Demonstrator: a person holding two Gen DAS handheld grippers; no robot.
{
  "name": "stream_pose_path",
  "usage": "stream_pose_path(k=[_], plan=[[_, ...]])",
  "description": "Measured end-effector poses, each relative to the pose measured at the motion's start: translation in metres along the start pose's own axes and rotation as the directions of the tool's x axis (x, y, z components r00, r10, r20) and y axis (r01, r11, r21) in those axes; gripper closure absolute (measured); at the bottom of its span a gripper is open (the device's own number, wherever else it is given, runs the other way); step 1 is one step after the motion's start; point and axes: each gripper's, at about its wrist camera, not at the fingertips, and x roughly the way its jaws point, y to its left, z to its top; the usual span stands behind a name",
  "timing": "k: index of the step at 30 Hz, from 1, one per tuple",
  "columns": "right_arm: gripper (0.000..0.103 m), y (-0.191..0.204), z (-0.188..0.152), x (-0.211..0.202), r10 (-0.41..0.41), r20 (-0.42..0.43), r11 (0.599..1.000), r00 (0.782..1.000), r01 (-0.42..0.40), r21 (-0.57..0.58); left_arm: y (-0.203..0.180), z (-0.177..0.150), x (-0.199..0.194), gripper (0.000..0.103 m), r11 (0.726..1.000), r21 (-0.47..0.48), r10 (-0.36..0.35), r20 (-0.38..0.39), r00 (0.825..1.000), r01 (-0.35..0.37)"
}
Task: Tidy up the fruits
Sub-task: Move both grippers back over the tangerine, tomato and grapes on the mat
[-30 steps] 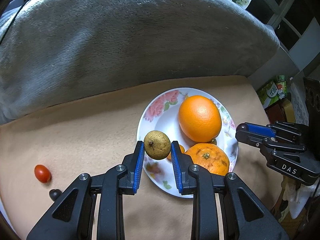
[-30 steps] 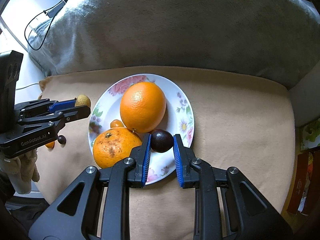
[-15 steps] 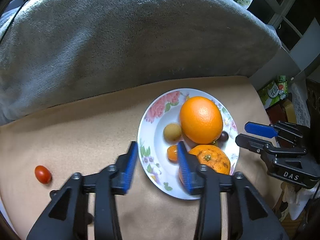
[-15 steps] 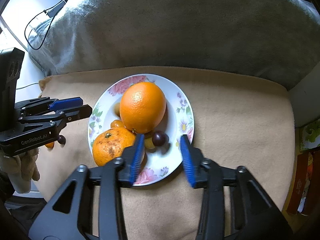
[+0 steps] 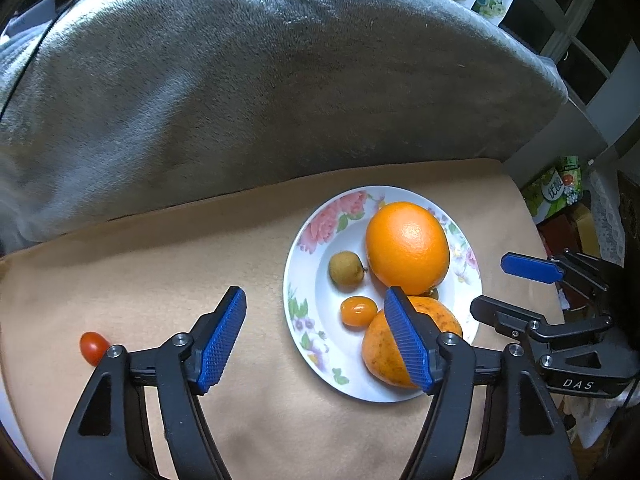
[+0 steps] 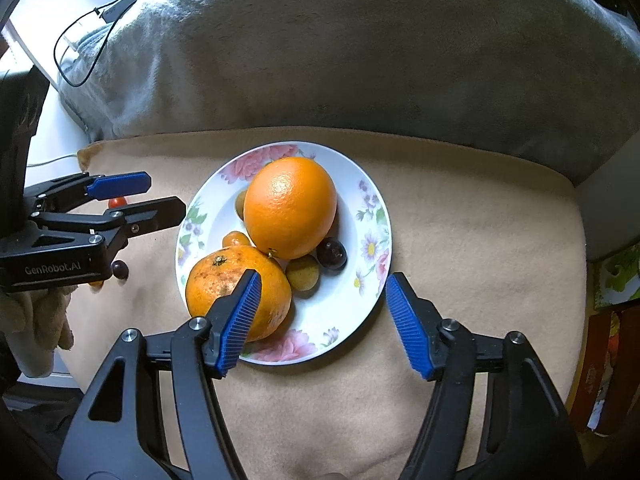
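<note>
A floral white plate (image 5: 304, 292) (image 6: 372, 184) on the tan blanket holds a big orange (image 5: 407, 249) (image 6: 290, 207), a rough mandarin (image 5: 380, 350) (image 6: 224, 280), a kumquat (image 5: 357, 311) (image 6: 236, 239), a brownish longan (image 5: 346, 271), another longan (image 6: 303, 273) and a dark grape (image 6: 331, 253). My left gripper (image 5: 316, 332) is open and empty over the plate's left edge. My right gripper (image 6: 320, 320) is open and empty over the plate's near edge. A cherry tomato (image 5: 93, 347) (image 6: 117, 202) and a dark grape (image 6: 119, 268) lie on the blanket to the left.
A grey plush cushion (image 5: 260, 80) (image 6: 360, 52) rises behind the tan blanket (image 5: 160, 248). Packages and boxes (image 5: 556, 192) stand off the right edge. A cable (image 6: 80, 40) runs over the cushion at the far left.
Both grippers opened wide and pulled back. The left let the brownish longan drop onto the plate; the right let the dark grape drop beside the big orange.
</note>
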Motion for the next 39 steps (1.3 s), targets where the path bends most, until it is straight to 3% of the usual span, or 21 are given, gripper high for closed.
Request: stream_pose_path(k=[9, 22, 39], plan=[[0.035, 0.003, 0.003, -0.006, -0.037, 0.025, 0.999, 0.999, 0.037, 0.013, -0.001, -0.002, -0.019, 0.031, 1.0, 0.005, 0.022, 0.043, 0.999, -0.023], [0.035, 0.02, 0.006, -0.014, -0.017, 0.066, 1.0, 0.998, 0.017, 0.001, 0.007, -0.009, -0.046, 0.031, 0.999, -0.01, 0.034, 0.101, 0.994, -0.034], [0.035, 0.078, 0.024, -0.013, 0.029, 0.076, 0.991, 0.997, -0.019, -0.132, 0.078, -0.057, -0.075, 0.031, 0.978, -0.179, 0.127, 0.102, 0.987, -0.107]])
